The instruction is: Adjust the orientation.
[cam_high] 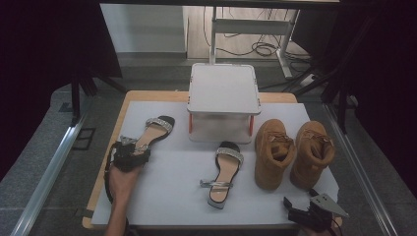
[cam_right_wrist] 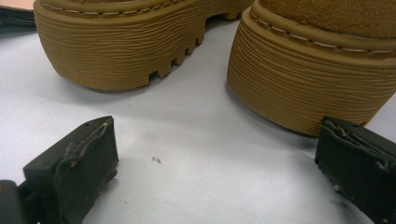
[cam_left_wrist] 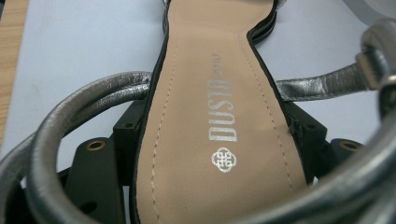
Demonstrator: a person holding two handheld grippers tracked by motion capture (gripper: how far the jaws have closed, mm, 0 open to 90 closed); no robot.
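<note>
Nearest, left gripper [cam_high: 129,156] closed on heel of left sandal [cam_high: 153,132] at table's [cam_high: 162,196] left side, right gripper [cam_high: 309,210] wide open, holding nothing, just before tan boots [cam_high: 295,152].

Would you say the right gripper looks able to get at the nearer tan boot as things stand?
Probably yes. The right gripper sits open just behind the right boot, and the right gripper view shows only bare white mat between its jaws and the heel.

Lab-style recording bay, black curtains [cam_high: 44,59], grey-sheeted table [cam_high: 162,196], metal frame legs [cam_high: 285,54], loose floor cables [cam_high: 263,48]
</note>
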